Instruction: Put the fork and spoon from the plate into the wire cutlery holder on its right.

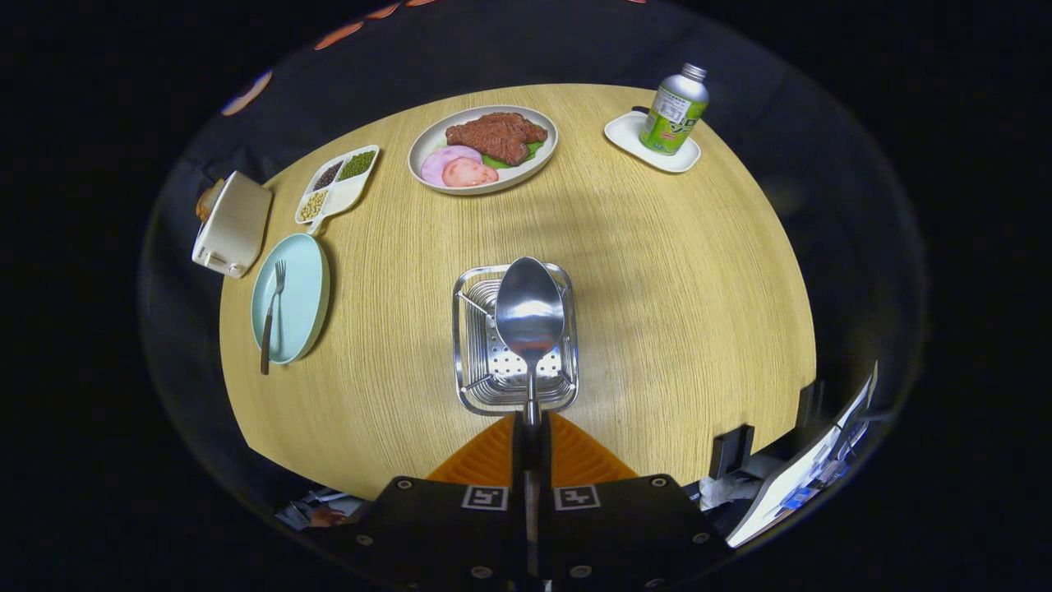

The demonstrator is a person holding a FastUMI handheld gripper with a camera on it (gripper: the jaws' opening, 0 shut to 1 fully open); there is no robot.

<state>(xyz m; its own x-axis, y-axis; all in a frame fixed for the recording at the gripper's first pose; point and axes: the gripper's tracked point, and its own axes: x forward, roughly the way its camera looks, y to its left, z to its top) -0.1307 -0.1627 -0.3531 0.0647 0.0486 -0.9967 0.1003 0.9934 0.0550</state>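
Jaws of the gripper (pixel 532 427) were pressed together, pinching the spoon (pixel 528 308) by its handle. The bowl end stuck out fwd and sat over the wire cutlery holder (pixel 472 345), w/ the bowl covering the holder's far-middle part. Couldn't tell if the spoon touched the wire or hung above it; no side view to judge height.

The holder stood near the counter's (pixel 674 271) near edge, just ahead of the jaws. Bare wood lay on both sides of it, esp. to the right, where nothing stood until the counter rim.

The fork (pixel 271 316) lay on the pale blue plate (pixel 302 296), well to the left of the holder. Its handle end ran off the plate's near rim onto the wood. The plate sat close to the counter's left edge.

Beside the plate, at the left edge, a cream toaster (pixel 233 224) partly overhung the rim. Beyond the plate: a divided tray of beans (pixel 337 182), then a dish w/ meat and sliced ham (pixel 483 148) at the far side. A metal bottle (pixel 674 111) stood on a small white saucer (pixel 633 136) at the far right.

The spoon's handle was mostly hidden inside the jaws. Things off the counter's near right corner were cut off and hard to make out.
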